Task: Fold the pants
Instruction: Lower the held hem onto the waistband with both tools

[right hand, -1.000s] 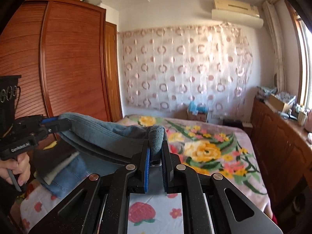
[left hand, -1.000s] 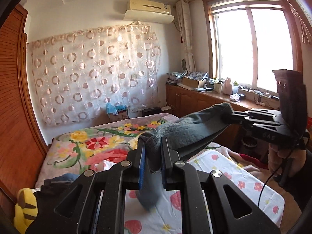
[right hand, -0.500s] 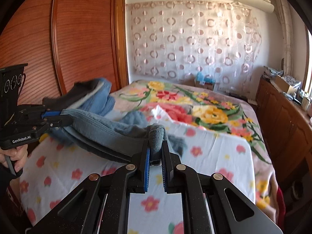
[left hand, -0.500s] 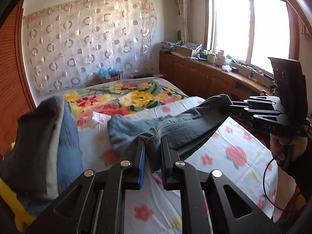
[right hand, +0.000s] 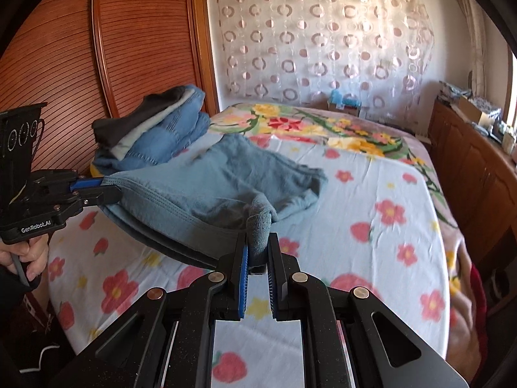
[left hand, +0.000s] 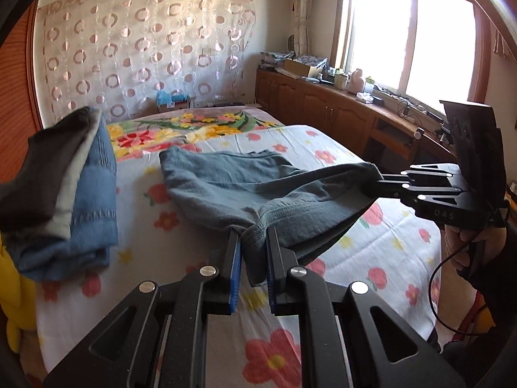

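Grey-blue pants (left hand: 245, 181) (right hand: 226, 177) hang stretched between my two grippers over the flowered bed sheet (left hand: 181, 216), with their far end lying on the sheet. My left gripper (left hand: 253, 242) is shut on one corner of the waistband. It shows again at the left of the right wrist view, the left gripper (right hand: 97, 189) clamped on the same edge. My right gripper (right hand: 258, 244) is shut on the other corner, and the right gripper (left hand: 378, 181) appears at the right of the left wrist view.
A pile of folded clothes (left hand: 74, 187) (right hand: 155, 129), denim with dark and grey pieces on top, sits at the bed's left edge by the wooden wardrobe (right hand: 97, 48). A wooden cabinet (left hand: 323, 103) runs under the window on the right. A person's hand (right hand: 29, 255) grips the left handle.
Both grippers have come down and tipped toward the bed with the pants held taut. The pants' far end now lies spread on the sheet.
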